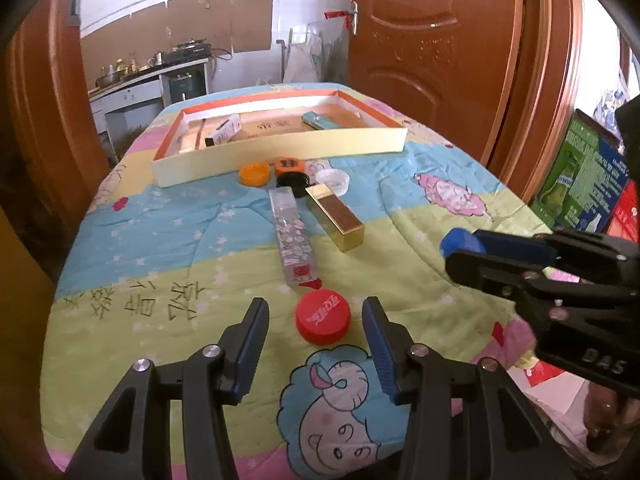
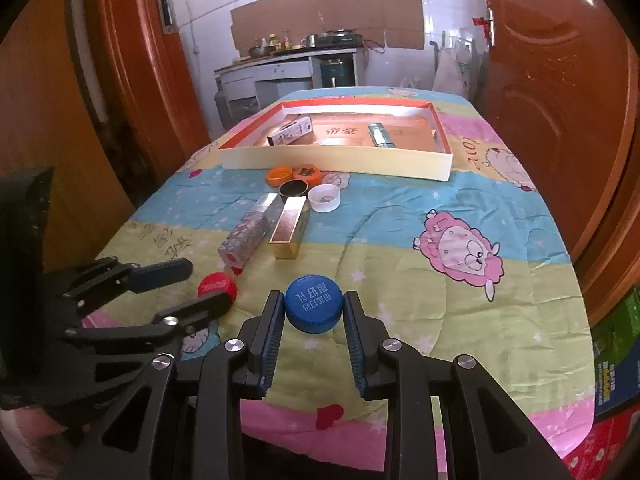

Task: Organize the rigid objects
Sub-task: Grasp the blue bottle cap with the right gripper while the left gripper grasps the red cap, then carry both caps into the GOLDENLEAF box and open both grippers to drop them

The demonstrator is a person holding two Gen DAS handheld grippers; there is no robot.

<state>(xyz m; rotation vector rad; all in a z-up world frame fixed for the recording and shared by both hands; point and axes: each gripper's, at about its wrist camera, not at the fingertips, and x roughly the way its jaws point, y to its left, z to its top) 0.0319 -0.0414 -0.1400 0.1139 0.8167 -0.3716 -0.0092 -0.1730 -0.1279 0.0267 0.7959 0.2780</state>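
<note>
My right gripper is shut on a blue bottle cap, held just above the quilt; the cap also shows in the left wrist view. My left gripper is open, its fingers either side of a red bottle cap lying on the quilt; the red cap also shows in the right wrist view. Further off lie a gold box, a clear patterned box, an orange cap and a white cap. A shallow tray box holds two small boxes.
The quilt-covered table stands between wooden doors. Cartons stand at the right edge. A black cap and an orange tape measure lie near the tray. A kitchen counter is behind.
</note>
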